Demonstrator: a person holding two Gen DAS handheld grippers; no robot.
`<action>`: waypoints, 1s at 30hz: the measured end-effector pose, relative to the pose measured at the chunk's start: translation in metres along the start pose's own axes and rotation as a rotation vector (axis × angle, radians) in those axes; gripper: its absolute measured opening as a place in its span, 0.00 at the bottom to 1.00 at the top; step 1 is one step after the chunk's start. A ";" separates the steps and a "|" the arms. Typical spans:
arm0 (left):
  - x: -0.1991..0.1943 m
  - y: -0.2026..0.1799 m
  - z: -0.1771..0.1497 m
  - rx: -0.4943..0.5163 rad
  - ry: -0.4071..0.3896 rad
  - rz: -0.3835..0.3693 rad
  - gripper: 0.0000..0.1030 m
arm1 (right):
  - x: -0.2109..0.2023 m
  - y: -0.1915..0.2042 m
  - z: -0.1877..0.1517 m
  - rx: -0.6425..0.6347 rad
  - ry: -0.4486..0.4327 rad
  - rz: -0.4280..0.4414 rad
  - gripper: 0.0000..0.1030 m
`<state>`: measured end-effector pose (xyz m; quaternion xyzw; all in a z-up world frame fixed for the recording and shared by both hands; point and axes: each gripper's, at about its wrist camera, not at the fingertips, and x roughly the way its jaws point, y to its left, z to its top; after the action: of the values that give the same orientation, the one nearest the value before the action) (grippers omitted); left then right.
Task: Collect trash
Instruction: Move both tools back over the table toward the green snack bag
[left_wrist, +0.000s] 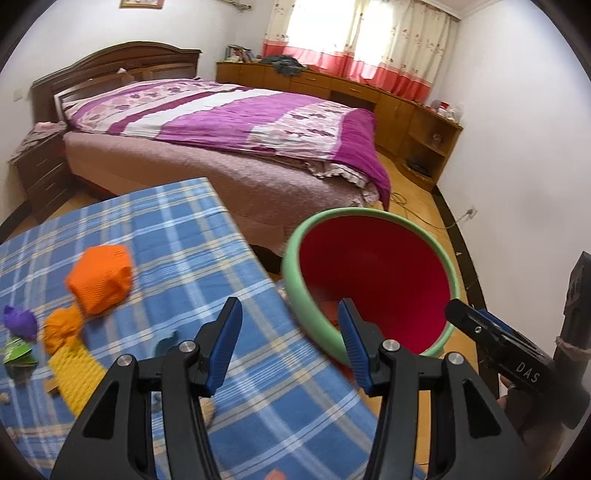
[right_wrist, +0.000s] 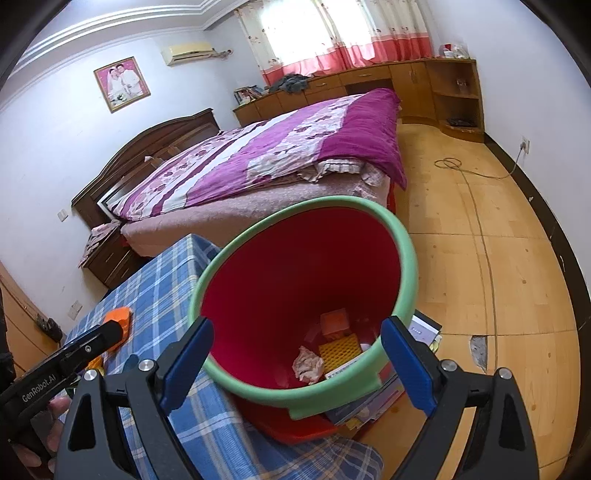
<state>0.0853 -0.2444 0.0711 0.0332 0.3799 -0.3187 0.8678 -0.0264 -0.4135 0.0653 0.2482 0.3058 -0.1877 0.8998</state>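
Right wrist view: right gripper (right_wrist: 295, 354) fingers spread wide around the red bin (right_wrist: 295, 273) rim, contact unclear. Left gripper (left_wrist: 291, 325) half-open, empty, above desk (left_wrist: 177, 229) beside orange trash (left_wrist: 99, 278).

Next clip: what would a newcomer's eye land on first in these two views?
The red bin with its green rim sits beside the blue checked table, tipped toward the cameras, with crumpled paper and a yellow grid piece inside. Orange trash lies on the table's left. Behind, a bed with a purple quilt fills the room.
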 end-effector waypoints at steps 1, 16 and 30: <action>-0.003 0.003 -0.001 -0.004 -0.003 0.006 0.53 | -0.001 0.000 0.000 -0.003 0.001 0.003 0.91; -0.052 0.060 -0.026 -0.110 -0.040 0.124 0.53 | -0.006 0.057 -0.023 -0.094 0.046 0.088 0.91; -0.085 0.122 -0.051 -0.220 -0.062 0.232 0.58 | 0.008 0.117 -0.045 -0.177 0.110 0.153 0.91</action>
<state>0.0800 -0.0871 0.0697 -0.0280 0.3793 -0.1738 0.9084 0.0156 -0.2954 0.0678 0.2005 0.3502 -0.0769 0.9117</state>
